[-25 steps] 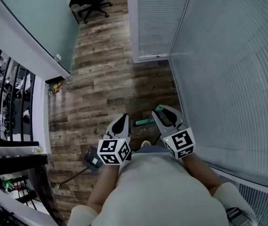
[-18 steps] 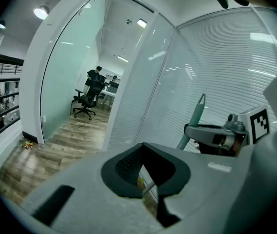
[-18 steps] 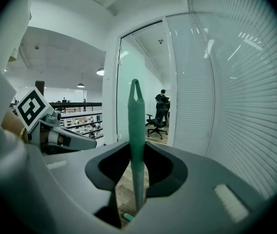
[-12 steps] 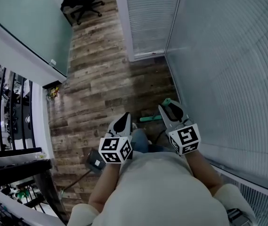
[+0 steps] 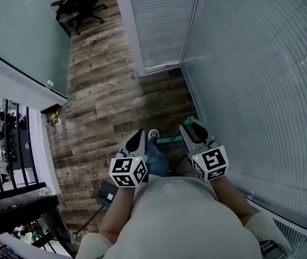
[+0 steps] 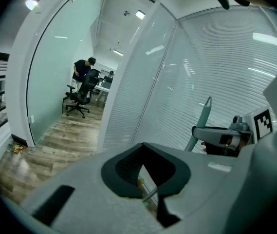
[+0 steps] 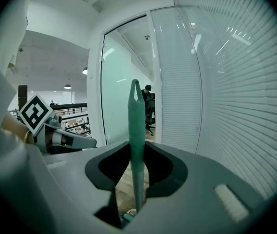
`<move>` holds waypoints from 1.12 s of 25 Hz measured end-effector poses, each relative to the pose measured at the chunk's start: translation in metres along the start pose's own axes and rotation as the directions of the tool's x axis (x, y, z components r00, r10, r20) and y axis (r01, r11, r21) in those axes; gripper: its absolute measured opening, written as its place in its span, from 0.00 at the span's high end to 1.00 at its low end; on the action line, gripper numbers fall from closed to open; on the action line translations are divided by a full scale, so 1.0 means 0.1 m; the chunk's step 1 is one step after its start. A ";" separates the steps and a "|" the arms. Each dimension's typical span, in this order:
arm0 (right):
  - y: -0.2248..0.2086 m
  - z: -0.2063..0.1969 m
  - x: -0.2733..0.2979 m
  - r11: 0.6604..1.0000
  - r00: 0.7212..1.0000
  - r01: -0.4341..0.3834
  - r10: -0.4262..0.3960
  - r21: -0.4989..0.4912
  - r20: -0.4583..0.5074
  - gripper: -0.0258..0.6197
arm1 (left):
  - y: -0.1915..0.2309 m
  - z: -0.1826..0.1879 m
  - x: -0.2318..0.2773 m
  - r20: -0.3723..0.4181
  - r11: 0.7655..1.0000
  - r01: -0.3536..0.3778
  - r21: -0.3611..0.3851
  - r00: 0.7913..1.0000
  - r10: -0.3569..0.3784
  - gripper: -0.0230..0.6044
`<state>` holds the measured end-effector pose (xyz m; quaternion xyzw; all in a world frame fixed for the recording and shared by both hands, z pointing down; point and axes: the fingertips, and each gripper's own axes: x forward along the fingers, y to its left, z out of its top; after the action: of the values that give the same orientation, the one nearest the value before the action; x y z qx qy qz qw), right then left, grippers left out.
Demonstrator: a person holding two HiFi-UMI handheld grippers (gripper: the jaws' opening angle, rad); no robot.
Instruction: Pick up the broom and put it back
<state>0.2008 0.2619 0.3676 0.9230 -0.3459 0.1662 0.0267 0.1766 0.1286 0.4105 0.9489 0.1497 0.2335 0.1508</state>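
A green broom handle (image 7: 136, 130) stands upright between the jaws of my right gripper (image 7: 137, 147), which is shut on it. In the head view the right gripper (image 5: 192, 129) is beside the blind-covered glass wall, and a green part of the broom (image 5: 170, 140) shows below it over the wood floor. My left gripper (image 5: 137, 140) hangs level with it to the left, its jaws together with nothing held. From the left gripper (image 6: 145, 146) view, the right gripper (image 6: 220, 137) and the handle tip (image 6: 204, 112) show at the right.
Glass wall with blinds (image 5: 261, 80) runs close along the right and meets a white door frame (image 5: 158, 66) ahead. A frosted partition (image 5: 18, 31) and a railing are at the left. An office chair (image 5: 80, 4) stands far ahead. A dark dustpan (image 5: 108, 194) lies on the floor behind.
Both grippers have travelled forward along the corridor together, the broom still in the right one. The corner of the glass wall and the chair are nearer; a shoe now shows between the grippers.
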 end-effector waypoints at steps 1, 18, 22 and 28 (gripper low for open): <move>-0.07 0.02 0.06 1.000 1.000 0.005 -0.005 0.002 -0.002 0.80 | 0.02 0.05 0.10 -0.003 1.000 0.004 0.004 1.000 -0.004 0.96; -1.06 0.61 1.44 0.997 0.997 0.075 -0.074 0.026 -0.033 0.80 | 0.54 1.03 1.43 -0.068 0.998 0.063 0.029 0.996 -0.061 0.96; -1.32 0.67 1.85 0.995 0.995 0.093 -0.092 0.037 -0.032 0.80 | 0.72 1.20 1.77 -0.078 0.996 0.075 0.039 0.994 -0.071 0.96; -1.54 0.80 2.29 0.992 0.992 0.120 -0.119 0.032 -0.037 0.80 | 0.94 1.47 2.11 -0.082 0.994 0.097 0.054 0.992 -0.093 0.96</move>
<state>0.4854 0.2213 0.3765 0.9394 -0.2866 0.1864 0.0268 0.4476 0.0857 0.4036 0.9346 0.2072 0.2593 0.1282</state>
